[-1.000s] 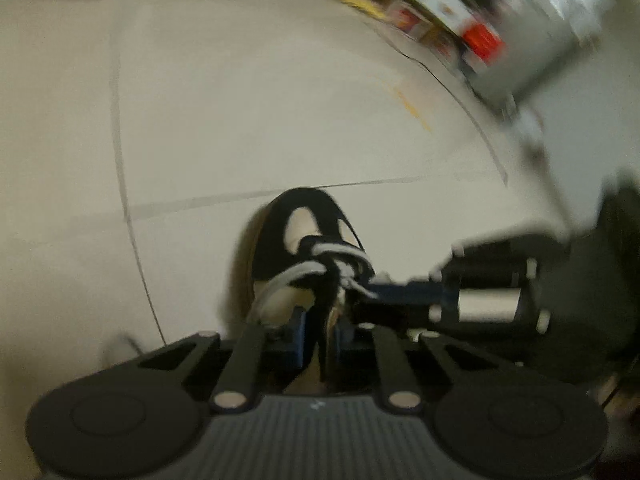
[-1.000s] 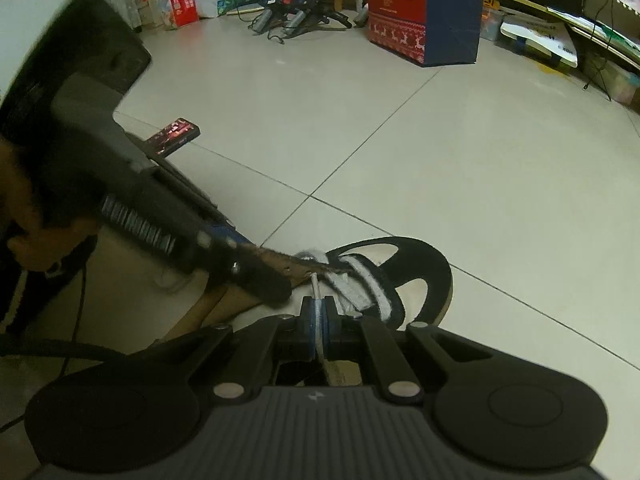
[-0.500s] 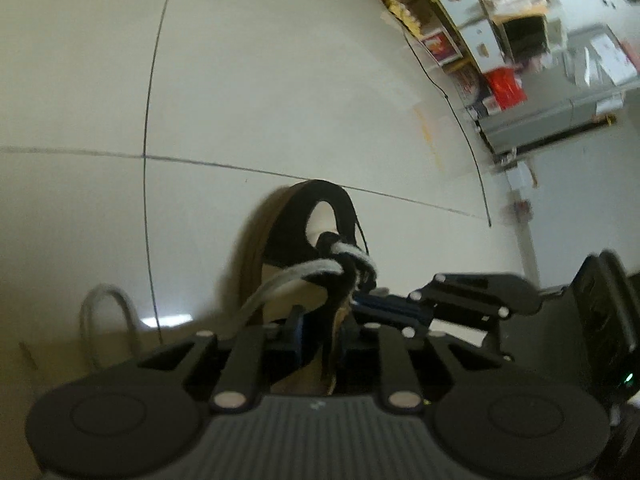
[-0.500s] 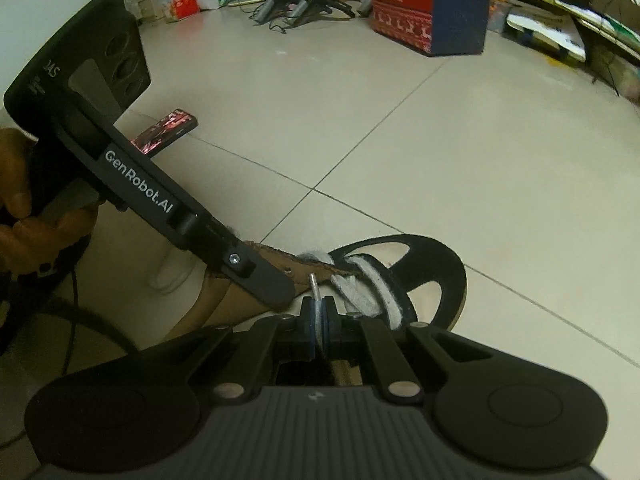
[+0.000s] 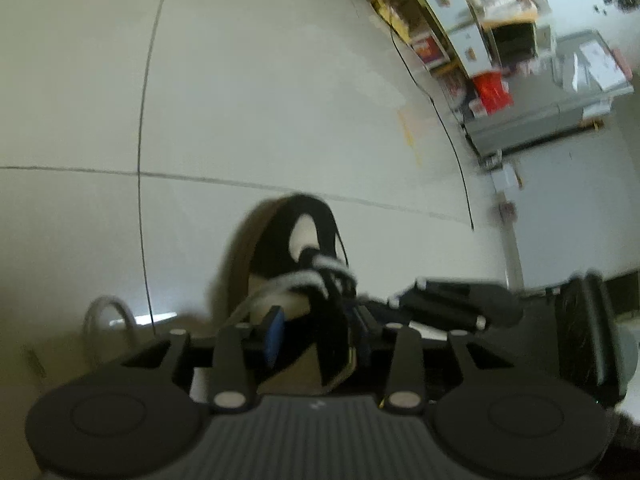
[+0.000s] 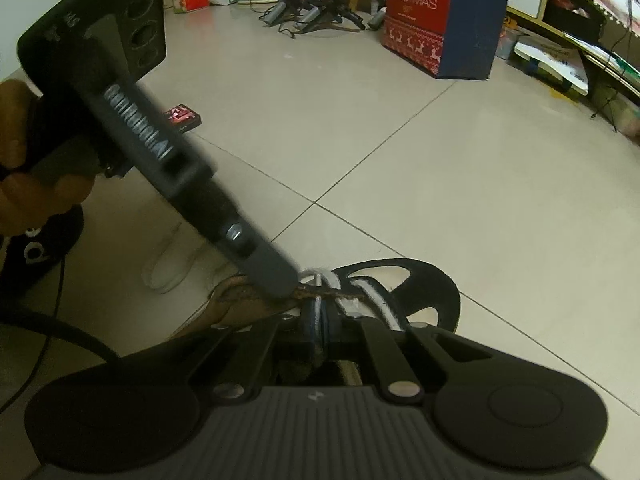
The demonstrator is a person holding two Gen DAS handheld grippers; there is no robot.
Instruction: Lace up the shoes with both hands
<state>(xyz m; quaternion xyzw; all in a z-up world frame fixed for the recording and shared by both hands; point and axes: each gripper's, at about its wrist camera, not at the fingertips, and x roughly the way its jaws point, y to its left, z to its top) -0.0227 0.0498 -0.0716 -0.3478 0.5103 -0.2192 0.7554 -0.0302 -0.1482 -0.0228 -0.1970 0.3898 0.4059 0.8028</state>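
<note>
Right black two-finger gripper [image 6: 316,320] clamped on a white woven shoelace [image 6: 317,280]. Left black gripper [image 5: 316,330], jaws opening, straddling the tongue of the black-and-cream sneaker [image 5: 296,240] on the pale tiled floor [image 6: 440,168]. Farther off, a red-and-navy Christmas gift bag [image 6: 440,20].

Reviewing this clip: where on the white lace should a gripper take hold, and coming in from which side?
Grip the free upright stretch of the white lace just above the shoe's eyelets, from the heel side, jaws straddling it: as the right gripper does.
</note>
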